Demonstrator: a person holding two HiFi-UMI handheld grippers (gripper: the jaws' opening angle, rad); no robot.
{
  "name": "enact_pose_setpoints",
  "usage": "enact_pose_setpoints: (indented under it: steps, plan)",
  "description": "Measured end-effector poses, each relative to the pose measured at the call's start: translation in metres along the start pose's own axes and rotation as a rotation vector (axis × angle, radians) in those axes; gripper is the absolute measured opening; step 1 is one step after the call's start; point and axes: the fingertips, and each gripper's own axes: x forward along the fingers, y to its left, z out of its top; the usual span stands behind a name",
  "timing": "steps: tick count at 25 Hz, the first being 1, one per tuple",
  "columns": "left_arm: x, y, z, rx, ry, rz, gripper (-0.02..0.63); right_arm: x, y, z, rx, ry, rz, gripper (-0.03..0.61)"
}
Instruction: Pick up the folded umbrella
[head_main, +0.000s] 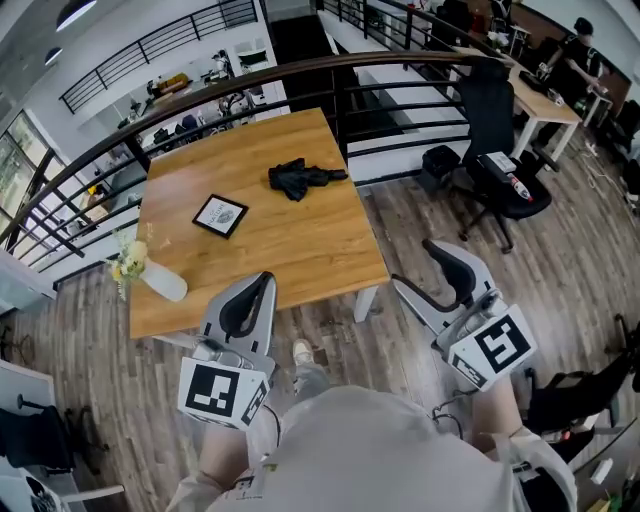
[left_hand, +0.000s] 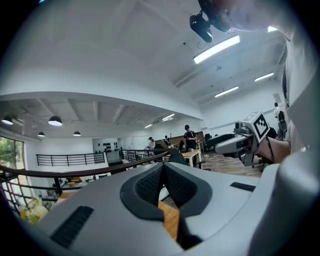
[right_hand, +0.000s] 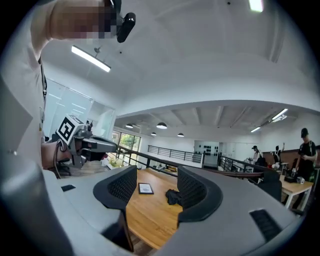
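Wood-toned planks make up the pale plank floor, and on it stands the square honey-coloured wooden table, with a dark curved metal railing running behind its far edge. To the far right a black office chair stands well apart from the table. The person's two grey tongs are held off the table's near side. The left gripper is just over the near edge with its ribbed black pads closed against each other at the tips and nothing between them. The right gripper is beyond the table's near right corner, its jaws standing wide apart and empty, with the tabletop showing through the gap in the right gripper view. A white vase with pale yellow flowers sits at the near left corner of the table. A small black-framed picture lies flat left of the middle. The folded black umbrella lies on the far part of the tabletop, right of the picture and near the far edge, well apart from both grippers.
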Motion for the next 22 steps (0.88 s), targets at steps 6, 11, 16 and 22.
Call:
enact_pose_setpoints:
  steps: [6,11,16,22]
  plan:
    - [0.04,0.083,-0.023,-0.052,0.037,-0.016,0.017,0.088,-0.019,-0.002,0.008,0.053,-0.01,0.278]
    - [0.071,0.157,-0.046,-0.07,0.067,-0.02,0.017,0.173,-0.029,-0.014,0.011,0.115,0.023,0.276]
    - [0.1,0.226,-0.069,-0.081,0.094,-0.039,0.017,0.26,-0.032,-0.014,-0.028,0.155,0.051,0.278]
    - [0.145,0.287,-0.105,-0.095,0.137,-0.086,0.017,0.346,-0.043,-0.023,-0.016,0.189,0.056,0.265]
